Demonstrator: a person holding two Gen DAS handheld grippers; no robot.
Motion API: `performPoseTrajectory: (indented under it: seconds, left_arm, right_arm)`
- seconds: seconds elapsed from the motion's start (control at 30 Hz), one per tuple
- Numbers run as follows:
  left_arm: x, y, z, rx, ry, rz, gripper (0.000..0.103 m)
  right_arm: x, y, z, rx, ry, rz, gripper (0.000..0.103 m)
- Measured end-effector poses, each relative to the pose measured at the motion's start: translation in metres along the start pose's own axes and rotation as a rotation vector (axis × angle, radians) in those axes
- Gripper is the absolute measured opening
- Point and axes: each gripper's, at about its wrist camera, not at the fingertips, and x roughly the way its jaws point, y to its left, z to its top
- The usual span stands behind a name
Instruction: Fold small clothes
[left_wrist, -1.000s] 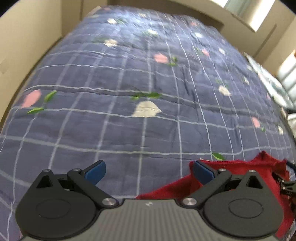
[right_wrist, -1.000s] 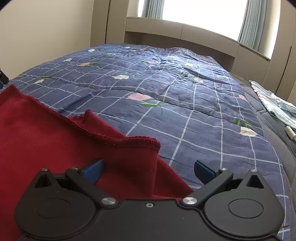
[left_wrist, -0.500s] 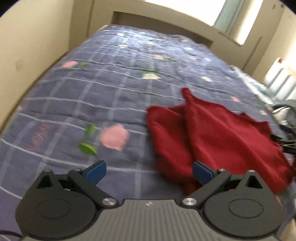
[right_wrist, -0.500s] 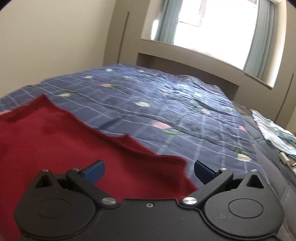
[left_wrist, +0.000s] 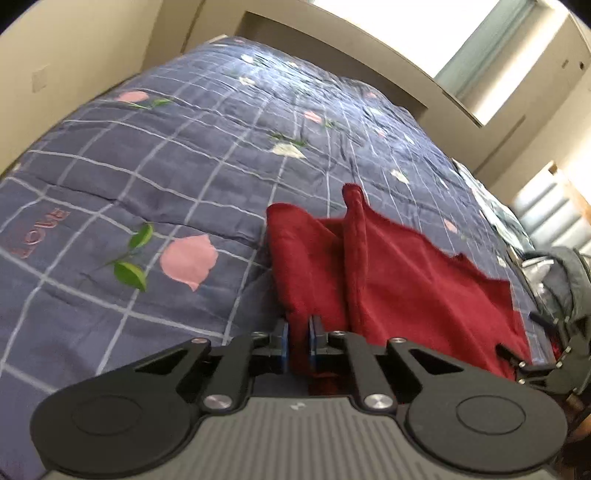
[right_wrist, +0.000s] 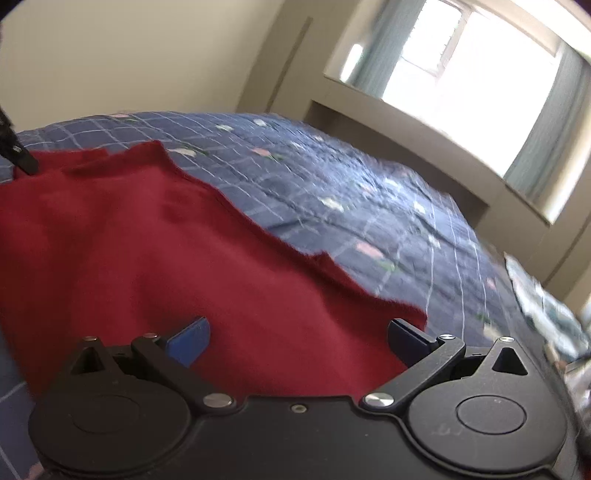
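A dark red garment (left_wrist: 413, 273) lies rumpled on the blue checked bedspread (left_wrist: 184, 173), with a raised fold running down its left part. My left gripper (left_wrist: 297, 341) is at the garment's near left edge. Its jaws are closing, and the blue pads pinch a strip of the red fabric between them. In the right wrist view the same red garment (right_wrist: 155, 251) spreads out below my right gripper (right_wrist: 297, 341). That gripper stands open above the garment's near right part, with nothing pressed between its pads. A black finger of the left gripper (right_wrist: 22, 158) shows at the far left of that view.
The bed fills both views, with a beige wall (right_wrist: 129, 55) on its left and a window ledge (right_wrist: 424, 122) behind it. Light patterned cloth (right_wrist: 546, 306) lies at the bed's right edge. Grey bags or cushions (left_wrist: 561, 266) stand to the right.
My left gripper swung from open bedspread to the garment's near left edge, and its wide jaws came together on the fabric. My right gripper lifted and rolled, staying open over the garment.
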Motion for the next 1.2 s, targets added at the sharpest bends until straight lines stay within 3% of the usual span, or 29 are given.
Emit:
performPoseTrajectory:
  seconds: [0.23,0.33,0.4,0.47,0.63,0.83,0.97,1.2]
  left_arm:
    - [0.004,0.004,-0.004,-0.041,0.012,0.044,0.010]
    - [0.008,0.010,-0.005,-0.094,0.008,0.023,0.017]
    - [0.005,0.011,-0.006,-0.105,-0.006,0.028,0.034]
    - [-0.001,0.010,-0.008,-0.097,-0.030,0.038,0.061]
    - [-0.013,0.007,-0.023,-0.106,-0.071,0.021,0.087]
    - [-0.025,-0.009,-0.051,-0.118,-0.143,0.007,0.101]
    - [-0.024,-0.025,-0.069,-0.099,-0.168,0.002,0.101]
    - [-0.009,-0.042,-0.085,-0.103,-0.167,0.119,0.101]
  right_arm:
    - [0.010,-0.016,-0.018,0.193,0.029,0.039,0.102]
    - [0.009,-0.015,-0.021,0.221,0.019,0.033,0.102]
    - [0.004,-0.014,-0.022,0.232,0.007,0.017,0.102]
    - [-0.003,-0.009,-0.021,0.223,-0.016,-0.024,0.102]
    - [-0.020,0.006,-0.016,0.226,-0.082,-0.085,0.102]
    - [-0.030,0.035,-0.006,0.245,-0.118,-0.039,0.102]
    - [-0.027,0.055,-0.005,0.224,-0.121,-0.019,0.102]
    - [-0.010,0.062,-0.012,0.225,-0.063,-0.028,0.102]
